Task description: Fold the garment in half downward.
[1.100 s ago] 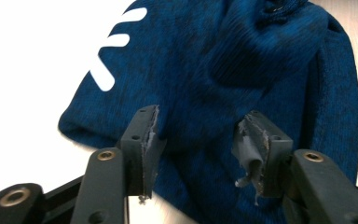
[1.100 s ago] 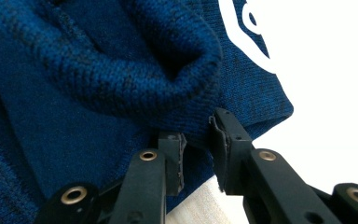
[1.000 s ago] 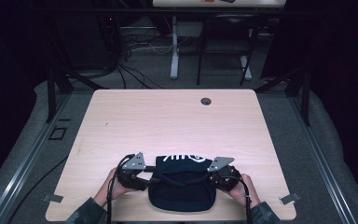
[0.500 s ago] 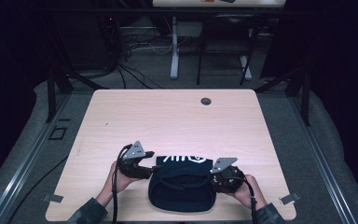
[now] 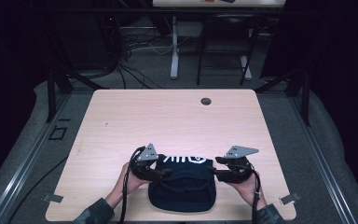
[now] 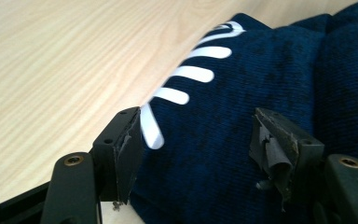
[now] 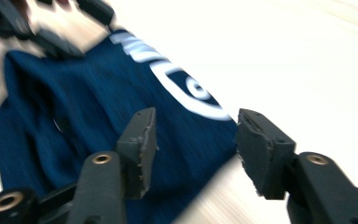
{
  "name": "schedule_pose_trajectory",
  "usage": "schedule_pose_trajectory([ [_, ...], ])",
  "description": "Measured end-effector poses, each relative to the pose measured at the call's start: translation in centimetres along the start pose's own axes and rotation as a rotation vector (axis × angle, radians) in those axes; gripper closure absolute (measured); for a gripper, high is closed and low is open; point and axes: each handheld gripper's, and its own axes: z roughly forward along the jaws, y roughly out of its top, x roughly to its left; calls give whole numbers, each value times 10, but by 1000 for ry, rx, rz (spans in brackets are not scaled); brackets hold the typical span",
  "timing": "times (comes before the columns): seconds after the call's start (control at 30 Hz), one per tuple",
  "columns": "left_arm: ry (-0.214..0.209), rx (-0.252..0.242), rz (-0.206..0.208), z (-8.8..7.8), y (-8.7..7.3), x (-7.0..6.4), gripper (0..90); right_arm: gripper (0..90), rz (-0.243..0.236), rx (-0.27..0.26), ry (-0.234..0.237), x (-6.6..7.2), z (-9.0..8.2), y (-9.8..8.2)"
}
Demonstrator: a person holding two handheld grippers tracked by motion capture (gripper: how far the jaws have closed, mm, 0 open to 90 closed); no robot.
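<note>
Gaping with jaws apart, the left gripper (image 6: pixel 196 154) is sitting over the left edge of a folded navy garment (image 5: pixel 182 186). The right gripper (image 7: pixel 193 151) is likewise standing released at its right edge. The garment is lying on the wooden table (image 5: pixel 168 116), near its front edge.
</note>
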Motion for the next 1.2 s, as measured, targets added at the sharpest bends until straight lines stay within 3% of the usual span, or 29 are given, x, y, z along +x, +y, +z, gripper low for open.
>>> schedule_pose_trajectory([
  [0.07, -10, 12, -8, 1, -1, -1, 336, 454, -16, 26, 31, 11, 20, 2],
  [0.13, -16, 28, -1, 2, -4, -3, 336, 442, -46, 87, 45, 18, 31, 0],
  [0.33, -30, 90, 18, 6, -12, -8, 331, 354, -61, 195, 82, 24, 47, -11],
  [0.47, -32, 114, 23, 7, -18, -10, 328, 322, -84, 212, 87, 27, 49, -15],
  [0.57, -29, 111, 30, 6, -23, -10, 311, 227, -101, 245, 94, 30, 51, -18],
  [0.6, -26, 111, 24, 6, -25, -10, 284, 198, -124, 248, 83, 34, 52, -20],
  [0.7, -25, 109, 8, 5, -29, -11, 276, 184, -131, 262, 78, 36, 52, -20],
  [0.83, -13, 117, 30, 6, -31, -17, 238, 144, -159, 276, 51, 38, 53, -22],
  [1.0, -4, 111, 32, 6, -32, -19, 233, 107, -153, 287, 53, 37, 53, -22],
  [1.03, 3, 111, 31, 6, -33, -19, 211, 25, -145, 312, 33, 35, 57, -23],
  [1.1, 8, 116, 11, 8, -33, -17, 180, 19, -118, 302, 49, 30, 58, -25],
  [1.2, 0, 125, -9, 9, -33, -13, 159, 14, -128, 301, 44, 31, 59, -24],
])
